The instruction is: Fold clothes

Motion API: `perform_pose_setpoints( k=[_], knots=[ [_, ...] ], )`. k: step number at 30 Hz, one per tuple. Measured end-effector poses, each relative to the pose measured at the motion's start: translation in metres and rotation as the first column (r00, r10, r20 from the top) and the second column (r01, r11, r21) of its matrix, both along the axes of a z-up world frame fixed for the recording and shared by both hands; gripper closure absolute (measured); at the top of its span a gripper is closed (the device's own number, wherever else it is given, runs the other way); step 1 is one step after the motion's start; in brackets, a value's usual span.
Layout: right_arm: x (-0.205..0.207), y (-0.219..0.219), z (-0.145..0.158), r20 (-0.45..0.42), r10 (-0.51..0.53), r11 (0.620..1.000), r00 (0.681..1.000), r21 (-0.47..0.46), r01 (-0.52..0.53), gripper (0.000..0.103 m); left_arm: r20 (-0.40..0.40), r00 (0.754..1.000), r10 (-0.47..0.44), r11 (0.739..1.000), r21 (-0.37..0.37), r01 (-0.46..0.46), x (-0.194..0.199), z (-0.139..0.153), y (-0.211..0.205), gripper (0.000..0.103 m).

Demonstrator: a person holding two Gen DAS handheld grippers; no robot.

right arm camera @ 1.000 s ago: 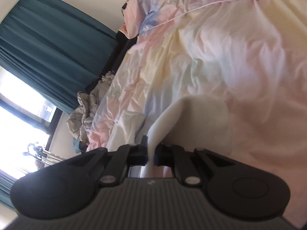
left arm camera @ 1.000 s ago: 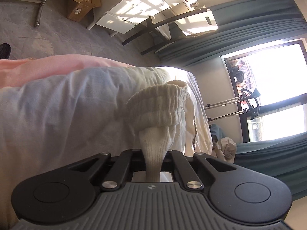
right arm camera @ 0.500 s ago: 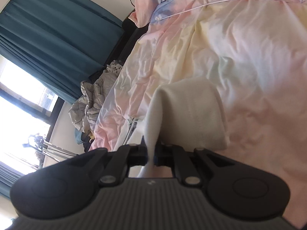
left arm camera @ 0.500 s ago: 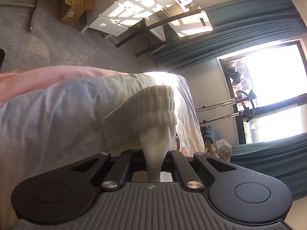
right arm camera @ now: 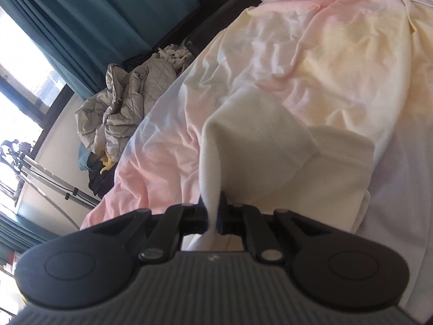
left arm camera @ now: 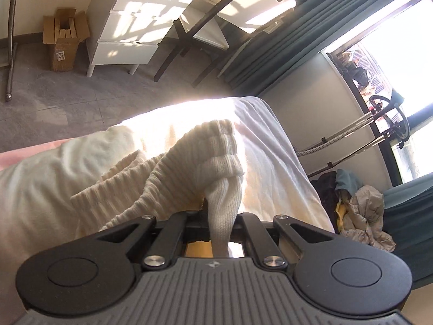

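A cream garment lies on the bed. In the left wrist view my left gripper (left arm camera: 220,220) is shut on its ribbed knit band (left arm camera: 205,159), which bunches up in front of the jaws. In the right wrist view my right gripper (right arm camera: 215,218) is shut on a smooth cream edge of the garment (right arm camera: 270,149); the cloth is doubled over, with a second layer lying under it to the right. The fingertips of both grippers are hidden by the cloth.
The bed carries a pastel pink, yellow and blue sheet (right arm camera: 324,40). A heap of grey clothes (right arm camera: 127,92) lies by teal curtains (right arm camera: 81,13) and a window. In the left wrist view stand a white drawer unit (left arm camera: 135,24), a cardboard box (left arm camera: 65,40) and a bright window (left arm camera: 400,54).
Both grippers have kept their hold and moved along the bed. The ribbed band now lies lower and stretched to the left. On the right the cream cloth has come over into a fold.
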State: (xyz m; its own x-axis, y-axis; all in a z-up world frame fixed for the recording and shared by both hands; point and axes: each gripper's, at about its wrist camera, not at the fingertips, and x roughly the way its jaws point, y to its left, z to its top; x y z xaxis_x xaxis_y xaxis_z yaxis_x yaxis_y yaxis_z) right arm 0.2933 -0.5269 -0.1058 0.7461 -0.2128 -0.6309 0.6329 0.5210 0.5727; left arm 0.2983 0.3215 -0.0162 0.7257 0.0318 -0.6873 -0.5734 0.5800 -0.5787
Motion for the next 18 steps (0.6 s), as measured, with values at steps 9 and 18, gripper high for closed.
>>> perform_pose_setpoints(
  k=[9, 18],
  knots=[
    [0.018, -0.007, -0.025, 0.014, 0.048, 0.999, 0.999, 0.005, -0.048, 0.075, -0.009, 0.998, -0.062, 0.995, 0.077, 0.063, 0.020, -0.008, -0.019, 0.081],
    [-0.066, 0.031, 0.025, 0.162, 0.108, 0.992, 0.981, -0.085, -0.095, 0.046, 0.160, 0.969, -0.186, 0.976, 0.142, 0.164, -0.077, 0.028, -0.054, 0.023]
  ],
)
